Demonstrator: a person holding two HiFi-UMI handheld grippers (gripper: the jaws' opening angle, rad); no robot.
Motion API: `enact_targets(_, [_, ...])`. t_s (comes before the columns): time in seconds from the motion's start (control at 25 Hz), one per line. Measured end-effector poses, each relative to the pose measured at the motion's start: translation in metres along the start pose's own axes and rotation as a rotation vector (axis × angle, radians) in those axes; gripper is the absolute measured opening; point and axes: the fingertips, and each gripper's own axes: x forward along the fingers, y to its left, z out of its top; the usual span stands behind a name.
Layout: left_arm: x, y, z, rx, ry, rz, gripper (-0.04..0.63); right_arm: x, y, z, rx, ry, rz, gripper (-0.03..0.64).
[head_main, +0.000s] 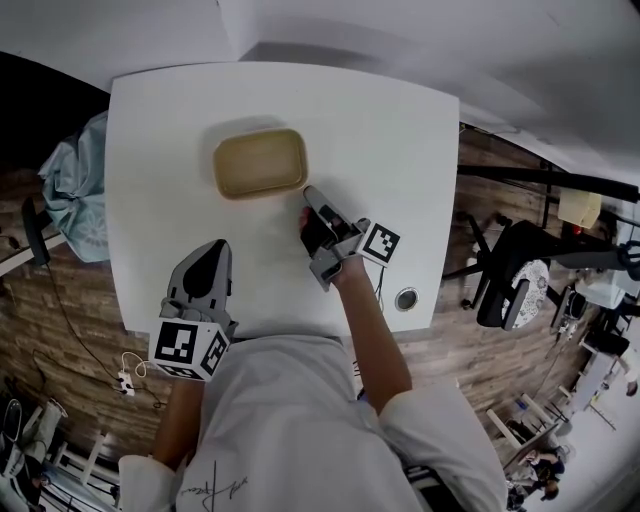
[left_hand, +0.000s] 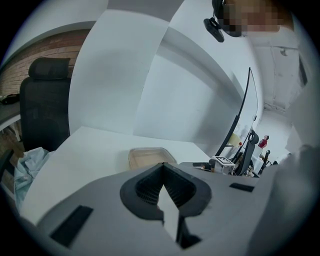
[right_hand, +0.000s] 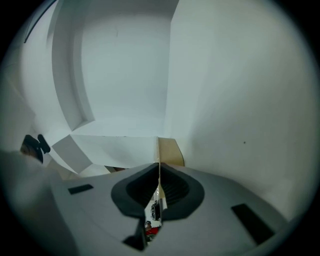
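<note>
A shallow tan tray (head_main: 260, 163) lies empty on the white table (head_main: 400, 150), toward its far side. My right gripper (head_main: 308, 190) rests low over the table with its shut tip right by the tray's near right corner; nothing is between the jaws. In the right gripper view the shut tip (right_hand: 159, 164) points at the tan tray (right_hand: 171, 151) just beyond it. My left gripper (head_main: 217, 246) sits nearer the front edge, shut and empty, well short of the tray. In the left gripper view the tray (left_hand: 147, 156) shows past the closed tip (left_hand: 163, 164).
A round cable hole (head_main: 406, 298) sits in the table's near right corner. A black office chair (head_main: 508, 272) stands to the right. A pale blue cloth (head_main: 75, 190) hangs over a chair at the left edge. A power strip (head_main: 125, 381) lies on the wood floor.
</note>
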Motion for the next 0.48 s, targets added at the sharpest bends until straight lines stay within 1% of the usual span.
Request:
enact_targets(0.12, [-0.0002,-0.0012,0.0015,0.003,-0.004,0.000,0.006,0.0013,0.0010,-0.0022,0.008,0.006,0.004,0.018])
enact_targets(0.28, [-0.0012,-0.0007,0.0036,0.002,-0.008,0.000,0.006,0.0030,0.0017,-0.0012,0.018,-0.010,0.011,0.017])
enact_targets(0.48, [-0.0027,0.0005,0.0009,0.002,-0.002,0.004,0.006,0.0030,0.0034,0.0002,0.006,-0.014,0.011,0.012])
